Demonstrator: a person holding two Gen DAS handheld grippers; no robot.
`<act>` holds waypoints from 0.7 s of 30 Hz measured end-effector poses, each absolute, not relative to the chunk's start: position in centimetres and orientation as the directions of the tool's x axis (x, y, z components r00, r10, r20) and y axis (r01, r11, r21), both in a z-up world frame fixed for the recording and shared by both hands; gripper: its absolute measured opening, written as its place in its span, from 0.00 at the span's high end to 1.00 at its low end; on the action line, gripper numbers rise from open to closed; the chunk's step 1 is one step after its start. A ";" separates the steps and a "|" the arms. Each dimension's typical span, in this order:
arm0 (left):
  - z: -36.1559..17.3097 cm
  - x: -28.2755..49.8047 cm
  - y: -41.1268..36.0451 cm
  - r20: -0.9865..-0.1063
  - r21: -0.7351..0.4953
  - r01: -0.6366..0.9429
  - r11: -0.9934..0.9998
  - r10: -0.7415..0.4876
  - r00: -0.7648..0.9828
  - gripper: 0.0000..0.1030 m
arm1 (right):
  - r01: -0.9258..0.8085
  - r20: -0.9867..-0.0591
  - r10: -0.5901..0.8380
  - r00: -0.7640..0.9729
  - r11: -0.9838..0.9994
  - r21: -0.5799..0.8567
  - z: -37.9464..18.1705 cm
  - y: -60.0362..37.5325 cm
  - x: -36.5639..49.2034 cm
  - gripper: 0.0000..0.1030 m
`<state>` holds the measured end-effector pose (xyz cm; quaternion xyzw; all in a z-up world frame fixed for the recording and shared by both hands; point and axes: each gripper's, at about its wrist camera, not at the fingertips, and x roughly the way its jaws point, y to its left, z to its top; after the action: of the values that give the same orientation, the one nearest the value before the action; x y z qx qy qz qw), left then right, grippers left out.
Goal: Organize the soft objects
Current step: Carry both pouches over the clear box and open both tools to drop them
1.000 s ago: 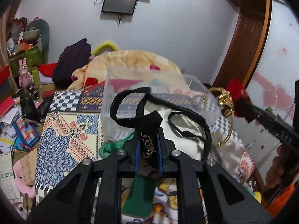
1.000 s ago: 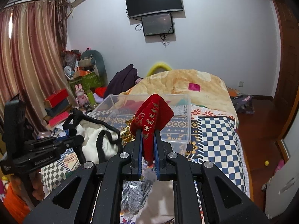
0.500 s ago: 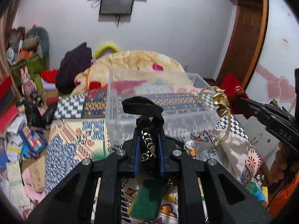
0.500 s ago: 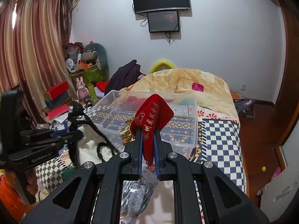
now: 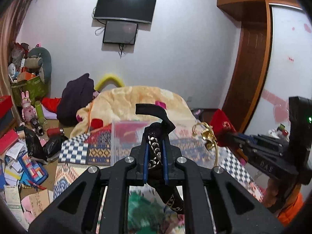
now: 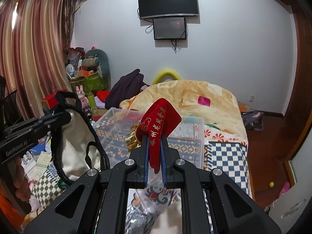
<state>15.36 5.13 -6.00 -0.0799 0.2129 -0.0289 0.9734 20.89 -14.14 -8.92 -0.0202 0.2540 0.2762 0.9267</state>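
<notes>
Bed (image 6: pixel 226 152), clear bin (image 6: pixel 187 134), red pouch (image 6: pixel 159 124) gripped

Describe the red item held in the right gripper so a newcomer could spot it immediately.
Start at the bed with the patterned quilt, then the clear plastic bin resting on it. In front of the bin, the right gripper pinches a red velvet pouch. Gold characters on its face and a gold cord at its left side set it apart.

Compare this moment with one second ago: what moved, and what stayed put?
The left gripper rose, lifting the white bag by its black strap off the bed; the bag now hangs. The right gripper stayed shut on the red pouch, and the clear bin stayed put.
</notes>
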 end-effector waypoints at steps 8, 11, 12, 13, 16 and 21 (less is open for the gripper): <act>-4.9 18.7 6.1 -0.383 -0.192 -0.035 0.981 -0.042 0.923 0.89 | -0.487 -0.490 0.461 0.740 0.869 0.083 -8.5 -12.9 23.8 0.91; -5.8 20.3 6.2 -0.412 -0.194 -0.045 0.980 -0.039 0.911 0.89 | -0.477 -0.504 0.442 0.742 0.876 0.066 -8.9 -12.3 24.6 0.91; -6.3 20.8 6.1 -0.429 -0.188 -0.049 0.981 -0.037 0.902 0.89 | -0.473 -0.515 0.433 0.740 0.879 0.060 -9.3 -11.9 25.0 0.91; -6.9 21.4 6.0 -0.453 -0.179 -0.053 0.982 -0.035 0.891 0.89 | -0.473 -0.522 0.429 0.737 0.880 0.054 -9.5 -11.8 25.3 0.91; -8.7 22.4 5.7 -0.515 -0.157 -0.051 0.986 -0.038 0.856 0.89 | -0.475 -0.575 0.406 0.710 0.879 0.034 -10.9 -10.8 26.3 0.91; -11.3 23.0 5.3 -0.599 -0.149 -0.035 0.988 -0.063 0.798 0.89 | -0.501 -0.658 0.380 0.650 0.865 0.004 -13.3 -9.7 27.0 0.91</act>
<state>23.00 5.30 -11.28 -0.0766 0.3177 -0.0074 0.9451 27.00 -9.72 -13.26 -0.0892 0.3397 0.2439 0.9040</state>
